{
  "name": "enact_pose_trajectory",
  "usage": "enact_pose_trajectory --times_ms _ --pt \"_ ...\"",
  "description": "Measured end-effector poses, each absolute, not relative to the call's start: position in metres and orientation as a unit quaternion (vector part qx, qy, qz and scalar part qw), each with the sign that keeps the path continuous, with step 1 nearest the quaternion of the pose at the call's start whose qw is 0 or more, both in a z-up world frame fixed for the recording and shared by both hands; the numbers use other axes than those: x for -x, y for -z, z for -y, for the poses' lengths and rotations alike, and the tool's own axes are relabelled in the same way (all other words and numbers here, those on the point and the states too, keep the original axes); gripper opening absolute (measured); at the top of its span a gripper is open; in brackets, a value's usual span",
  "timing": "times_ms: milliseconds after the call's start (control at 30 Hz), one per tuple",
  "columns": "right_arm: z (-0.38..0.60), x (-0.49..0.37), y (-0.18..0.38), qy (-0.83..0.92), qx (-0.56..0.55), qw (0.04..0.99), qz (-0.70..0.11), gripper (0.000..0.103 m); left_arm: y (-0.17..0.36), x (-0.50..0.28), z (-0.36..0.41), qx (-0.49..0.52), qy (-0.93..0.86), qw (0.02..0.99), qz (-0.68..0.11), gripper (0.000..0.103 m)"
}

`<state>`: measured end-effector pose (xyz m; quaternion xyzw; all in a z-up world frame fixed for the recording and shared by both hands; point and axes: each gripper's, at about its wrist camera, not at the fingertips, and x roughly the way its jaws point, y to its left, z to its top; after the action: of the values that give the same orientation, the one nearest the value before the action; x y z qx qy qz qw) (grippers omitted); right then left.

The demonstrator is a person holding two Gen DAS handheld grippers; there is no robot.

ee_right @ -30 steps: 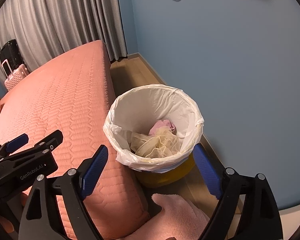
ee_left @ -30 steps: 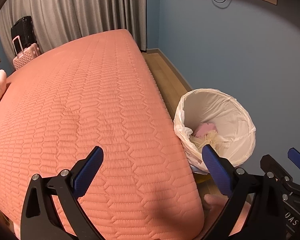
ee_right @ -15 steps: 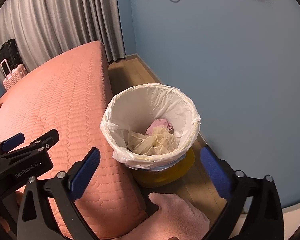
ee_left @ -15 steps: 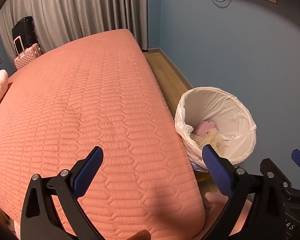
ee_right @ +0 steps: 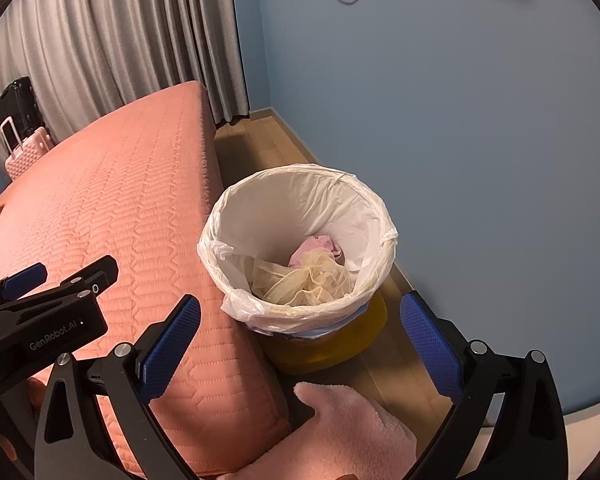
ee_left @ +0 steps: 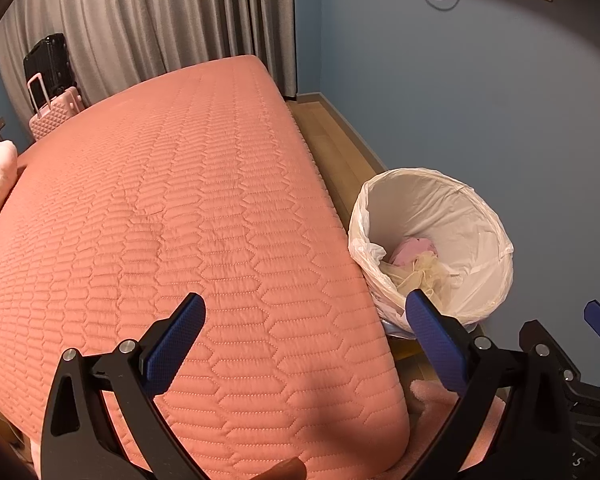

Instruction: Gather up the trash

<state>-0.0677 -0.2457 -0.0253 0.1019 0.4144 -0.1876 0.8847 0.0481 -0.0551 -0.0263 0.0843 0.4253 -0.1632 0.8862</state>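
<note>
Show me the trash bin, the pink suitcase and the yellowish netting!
trash bin (ee_right: 332,344): right wrist view, on its yellow outer wall below the bag.
pink suitcase (ee_left: 54,118): left wrist view, on its quilted front.
netting (ee_right: 300,282): right wrist view, middle of the crumpled heap inside the bin.

Pink suitcase (ee_left: 54,114) w/ black case (ee_left: 48,64) by grey curtain (ee_left: 160,20).

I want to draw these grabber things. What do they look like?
Each is a black frame shaped like a wide V, with round silver bolts at the joints. The fingers carry dark blue pads with a tiny bumpy pattern. The left gripper has small white writing on its side; the right gripper looks the same.
</note>
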Motion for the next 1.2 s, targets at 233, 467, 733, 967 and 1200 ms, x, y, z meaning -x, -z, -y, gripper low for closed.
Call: enact_pose_trajectory --times_ms 233,467,733,967,1200 --pt "0.246 0.070 0.028 0.187 -0.105 0.884 -0.415 0.097 0.030 -0.049 0.055 -0.082 0.156 0.884 -0.433 0.096" --pt "0.245 0.071 0.030 0.189 -0.106 0.883 -0.417 0.097 0.030 -0.045 0.056 -0.088 0.155 0.887 -0.426 0.096" --pt "0.246 0.073 0.034 0.190 -0.107 0.881 -0.419 0.097 0.030 -0.042 0.058 -0.088 0.151 0.890 -0.422 0.096" --pt "0.246 0.075 0.036 0.192 -0.108 0.880 -0.420 0.097 0.032 -0.041 0.061 -0.094 0.156 0.887 -0.425 0.096" --pt "0.248 0.076 0.037 0.193 -0.109 0.880 -0.420 0.097 0.033 -0.039 0.060 -0.092 0.145 0.890 -0.423 0.096"
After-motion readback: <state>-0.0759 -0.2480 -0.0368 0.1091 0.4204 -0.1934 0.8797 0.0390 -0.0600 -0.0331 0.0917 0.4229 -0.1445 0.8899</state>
